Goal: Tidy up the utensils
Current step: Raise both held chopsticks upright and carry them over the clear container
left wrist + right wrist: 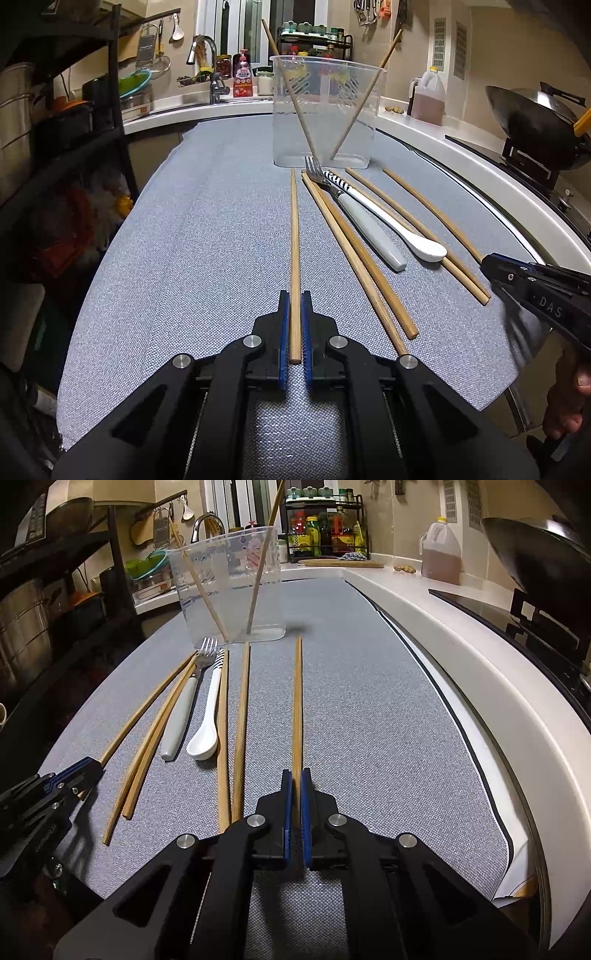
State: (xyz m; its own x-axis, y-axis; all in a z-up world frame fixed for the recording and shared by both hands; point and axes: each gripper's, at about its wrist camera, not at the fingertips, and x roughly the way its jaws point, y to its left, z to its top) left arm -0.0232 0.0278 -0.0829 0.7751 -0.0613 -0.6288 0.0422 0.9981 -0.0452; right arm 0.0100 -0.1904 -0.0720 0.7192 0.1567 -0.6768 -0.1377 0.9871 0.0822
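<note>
Utensils [373, 221] on grey cloth [184, 240]

Matt woven grey cloth [207, 229] under matt wooden chopsticks [294, 240], glossy white ceramic-looking spoon [413, 240], shiny metal fork [314, 170], clear smooth plastic container [325, 110].

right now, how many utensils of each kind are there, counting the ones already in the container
chopsticks: 8 (2 in the container, 6 on the mat)
fork: 1
spoon: 1
total: 10
</note>
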